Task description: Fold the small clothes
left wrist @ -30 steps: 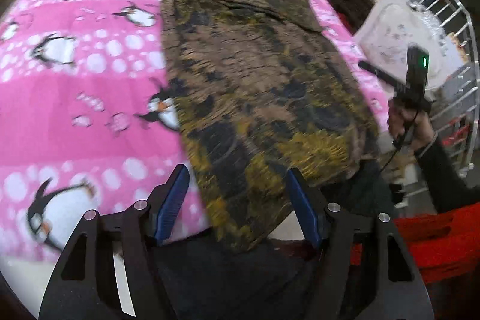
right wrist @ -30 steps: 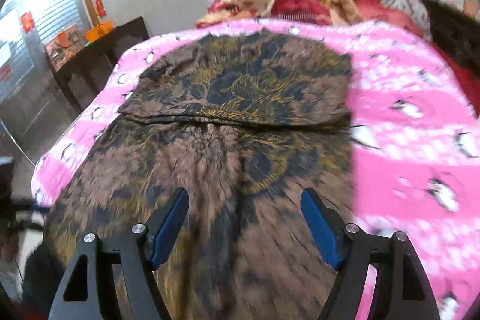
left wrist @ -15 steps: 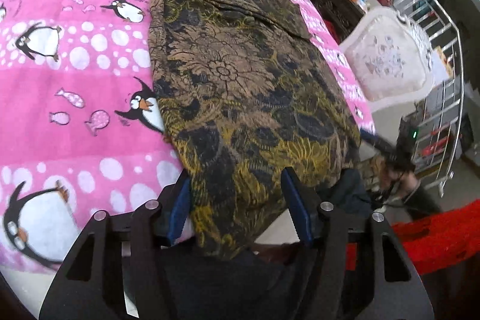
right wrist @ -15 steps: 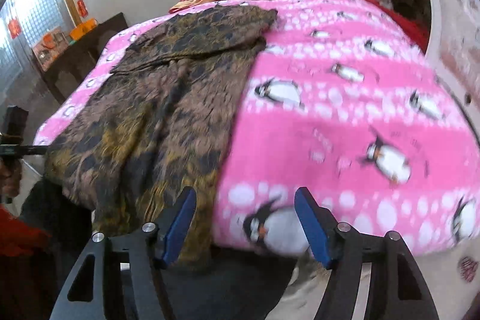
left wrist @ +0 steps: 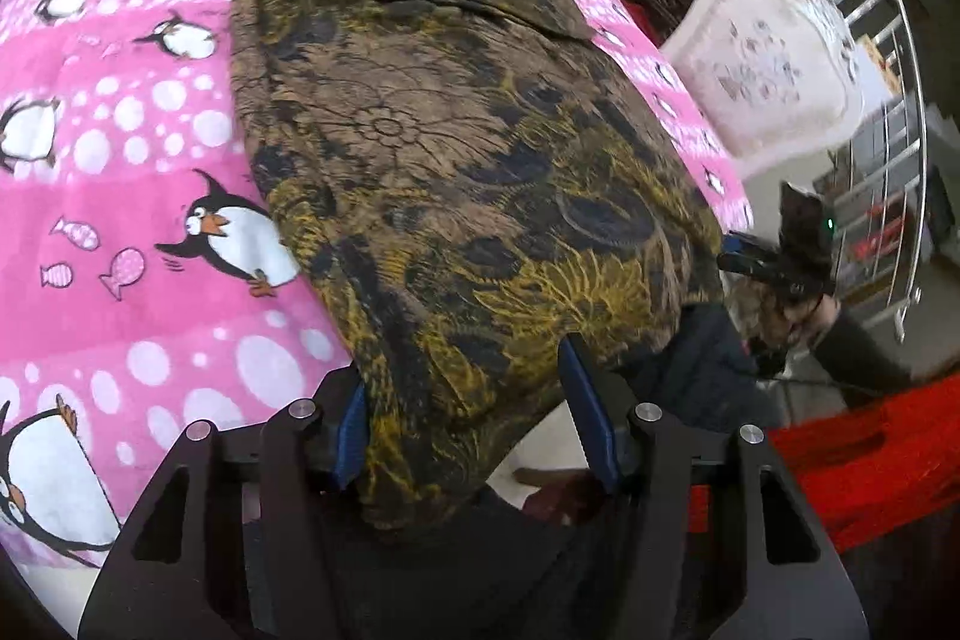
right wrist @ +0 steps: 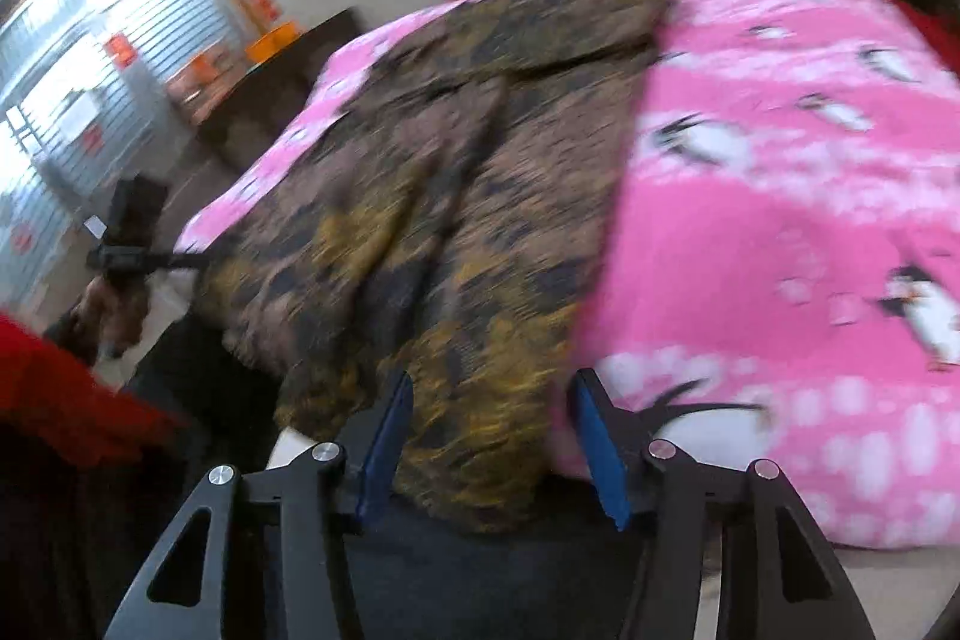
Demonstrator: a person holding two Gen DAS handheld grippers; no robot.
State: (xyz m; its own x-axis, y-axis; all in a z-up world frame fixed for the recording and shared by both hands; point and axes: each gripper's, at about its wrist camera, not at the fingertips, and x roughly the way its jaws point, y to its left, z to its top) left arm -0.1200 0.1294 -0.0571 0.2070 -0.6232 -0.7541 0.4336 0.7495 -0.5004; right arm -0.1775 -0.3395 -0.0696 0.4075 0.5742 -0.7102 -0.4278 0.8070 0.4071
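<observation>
**Both grippers at the hem, ready to pinch**

Now I have the brown-and-gold patterned garment [left wrist: 456,148] spread lengthwise on the pink penguin blanket [left wrist: 120,172], its top end already turned over at the far side and its near hem hanging off the blanket's front edge towards me. My left gripper [left wrist: 462,412] straddles the hem's left corner; its jaws have just been closing, with cloth between them. The left pad seems to touch the fabric, the right one stands clear, so I count it as not yet clamped. My right gripper [right wrist: 489,436] sits at the hem's other corner, next to the bare pink of the blanket. Its jaws have also just been closing around the cloth, though that view is blurred and I see a gap at the right pad.

I judge this to be the grasp before a fold. Next, both grippers need to close firmly on the hem, then lift together and carry it evenly up the blanket towards the garment's far end.
</observation>
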